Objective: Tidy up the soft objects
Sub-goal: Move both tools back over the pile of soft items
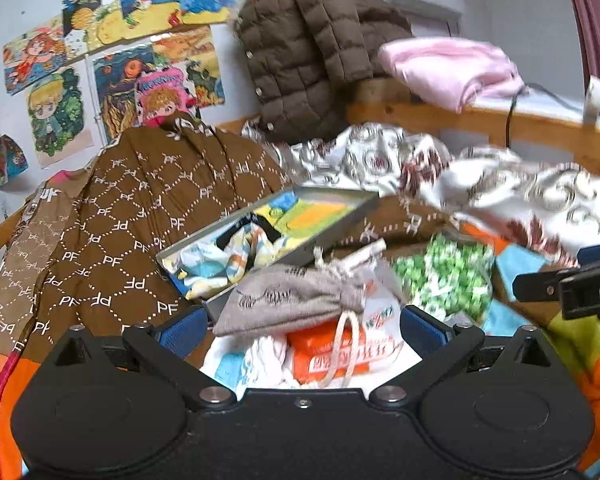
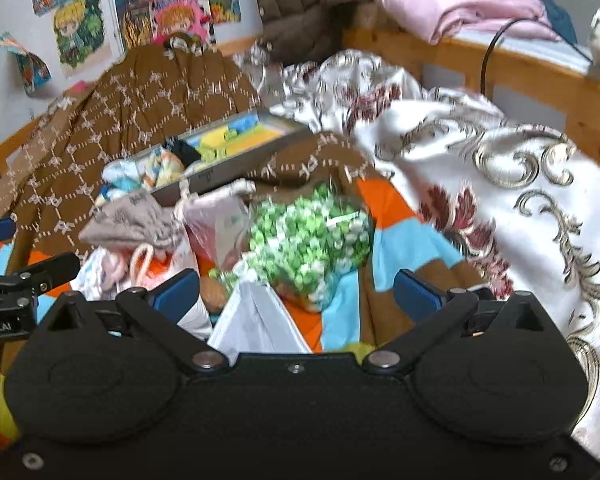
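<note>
Left tool [image 1: 302,330] spread wide and empty, poised above grey drawstring pouch [image 1: 288,300] and orange packet [image 1: 328,354] directly ahead. Right tool [image 2: 296,292] likewise released, grasping nothing; green-and-white bag [image 2: 308,244] just ahead, grey tray [image 2: 228,152] beyond, on bed.

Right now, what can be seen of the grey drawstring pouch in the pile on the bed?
The grey drawstring pouch looks like soft knitted or felt fabric, with a dark eyelash-like mark stitched on its side. It lies flat, with its cinched neck and pale cord at the right end. It rests on an orange-and-white plastic bag, just below the metal tray. Neither pair of tongs touches it.
</note>
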The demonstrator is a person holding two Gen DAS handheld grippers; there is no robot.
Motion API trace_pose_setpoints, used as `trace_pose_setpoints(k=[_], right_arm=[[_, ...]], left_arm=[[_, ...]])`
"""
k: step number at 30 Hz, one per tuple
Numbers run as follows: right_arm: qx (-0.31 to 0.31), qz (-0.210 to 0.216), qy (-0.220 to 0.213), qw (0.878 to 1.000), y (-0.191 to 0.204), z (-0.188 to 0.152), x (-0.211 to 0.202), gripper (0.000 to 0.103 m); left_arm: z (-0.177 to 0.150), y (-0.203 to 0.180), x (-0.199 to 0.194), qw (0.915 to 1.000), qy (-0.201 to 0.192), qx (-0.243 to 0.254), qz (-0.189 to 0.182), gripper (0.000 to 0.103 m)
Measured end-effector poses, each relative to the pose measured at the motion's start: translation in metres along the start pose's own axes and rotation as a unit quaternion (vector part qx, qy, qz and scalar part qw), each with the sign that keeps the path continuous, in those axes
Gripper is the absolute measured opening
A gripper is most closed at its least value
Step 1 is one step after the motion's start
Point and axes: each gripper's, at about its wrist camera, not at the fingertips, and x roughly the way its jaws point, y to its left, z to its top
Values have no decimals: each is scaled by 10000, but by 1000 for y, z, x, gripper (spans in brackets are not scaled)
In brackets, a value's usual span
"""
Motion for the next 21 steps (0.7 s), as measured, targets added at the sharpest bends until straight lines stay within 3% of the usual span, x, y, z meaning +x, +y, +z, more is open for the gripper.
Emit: trace_pose_setpoints(k=[15,21], right_arm=[[-224,-54,996,9948,14,-6,54,102],[-266,-52,1036,9943,16,-10,71,102]], left_arm=[[-11,-6,23,9984,364,440,8,102],[-7,-3,41,9985,302,446,43,102]])
